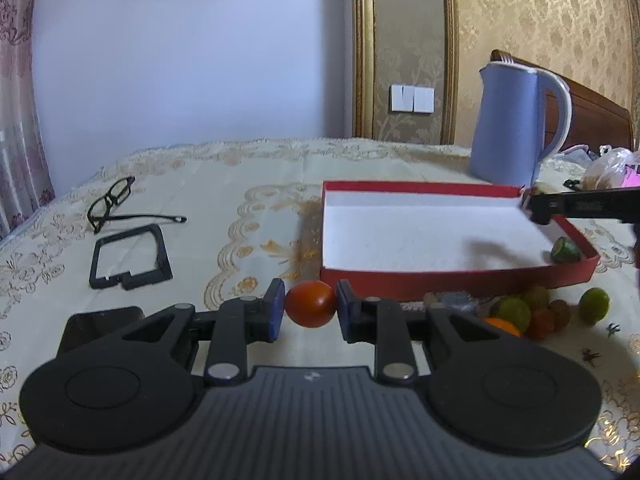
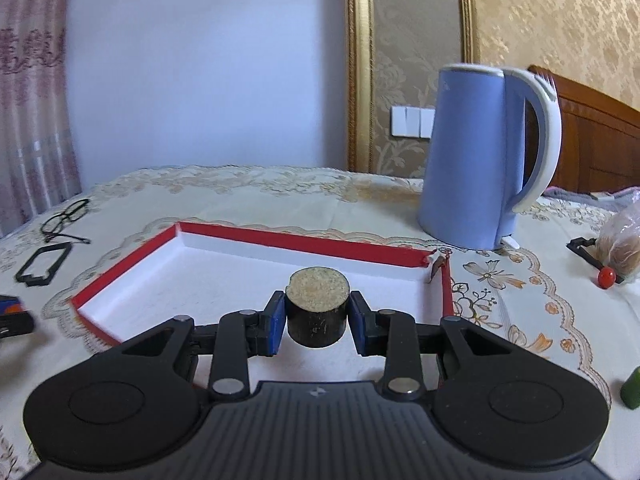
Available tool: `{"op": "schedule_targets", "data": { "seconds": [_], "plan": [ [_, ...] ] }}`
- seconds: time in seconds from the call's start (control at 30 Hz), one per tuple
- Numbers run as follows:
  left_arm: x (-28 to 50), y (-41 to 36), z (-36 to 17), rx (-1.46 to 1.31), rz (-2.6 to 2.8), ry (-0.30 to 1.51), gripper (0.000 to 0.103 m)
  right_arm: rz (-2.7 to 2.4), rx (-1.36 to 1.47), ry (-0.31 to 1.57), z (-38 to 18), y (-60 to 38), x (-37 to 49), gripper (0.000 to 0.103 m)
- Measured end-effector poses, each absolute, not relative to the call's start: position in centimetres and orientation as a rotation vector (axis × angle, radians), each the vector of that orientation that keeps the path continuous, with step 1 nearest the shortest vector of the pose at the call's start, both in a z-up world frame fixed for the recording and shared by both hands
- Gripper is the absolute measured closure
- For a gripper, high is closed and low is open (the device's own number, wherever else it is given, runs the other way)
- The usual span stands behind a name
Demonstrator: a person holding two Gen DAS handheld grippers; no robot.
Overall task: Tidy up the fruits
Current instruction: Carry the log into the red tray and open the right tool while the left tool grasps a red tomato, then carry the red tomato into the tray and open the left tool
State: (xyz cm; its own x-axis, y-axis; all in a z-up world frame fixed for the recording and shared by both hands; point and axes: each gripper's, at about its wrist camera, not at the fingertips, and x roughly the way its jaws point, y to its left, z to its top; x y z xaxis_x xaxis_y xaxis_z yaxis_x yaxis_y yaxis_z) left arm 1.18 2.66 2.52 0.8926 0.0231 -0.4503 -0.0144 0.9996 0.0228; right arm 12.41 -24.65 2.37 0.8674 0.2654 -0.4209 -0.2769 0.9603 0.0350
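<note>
Left gripper [image 1: 310,309]: black two-finger tool with blue pads, nearest the lens in the left wrist view; fingers level and pointing forward, pinching a round red-orange tomato [image 1: 310,303] from both sides, just short of the box's near wall.
Right gripper [image 2: 317,317]: same black build, fingers level over the box interior, pads pressed onto a short dark cylinder with a pale speckled flat top [image 2: 316,308]; what fruit it is cannot be told. From the left wrist view its black tip [image 1: 538,206] reaches in over the far right corner of the box.
Shallow red cardboard box with white lining [image 1: 400,284]: flat on the cream embroidered tablecloth [image 1: 224,196]; one green lime piece [image 1: 565,251] lies in its near right corner.
Loose fruit pile [image 1: 532,312]: green, orange and reddish pieces on the cloth just outside the box's near right wall.
Pale blue electric kettle with white handle [image 2: 484,156]: upright behind the box.
Black-framed glasses [image 1: 112,202]: on the cloth, well left of the box, beside a black square frame [image 1: 128,258].
</note>
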Motion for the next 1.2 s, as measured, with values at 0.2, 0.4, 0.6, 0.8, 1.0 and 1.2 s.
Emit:
{"op": "schedule_targets", "data": {
  "seconds": [0.2,0.4,0.6,0.8,1.0,1.2],
  "plan": [
    [1.0,1.4,2.8,0.052,0.011,0.454,0.078,0.218,0.001,0.487,1.8,-24.8,16.6,0.07],
    [1.4,0.4,2.9,0.069,-0.003,0.458,0.078,0.212,0.018,0.477,2.0,-25.9,14.3,0.053],
    [3.0,-1.6,3.6,0.092,-0.023,0.472,0.078,0.273,0.086,0.336,2.5,-28.1,5.2,0.029],
    [5.5,-4.1,4.3,0.127,-0.038,0.497,0.078,0.239,0.157,0.291,0.9,-30.1,0.7,0.028],
    [8.9,-6.0,3.9,0.174,-0.003,0.53,0.078,0.198,0.132,0.286,0.3,-30.6,0.2,0.028],
    [13.0,-6.9,3.9,0.18,0.042,0.573,0.077,0.198,0.094,0.279,-0.2,-30.6,-0.7,0.028]
  ]
}}
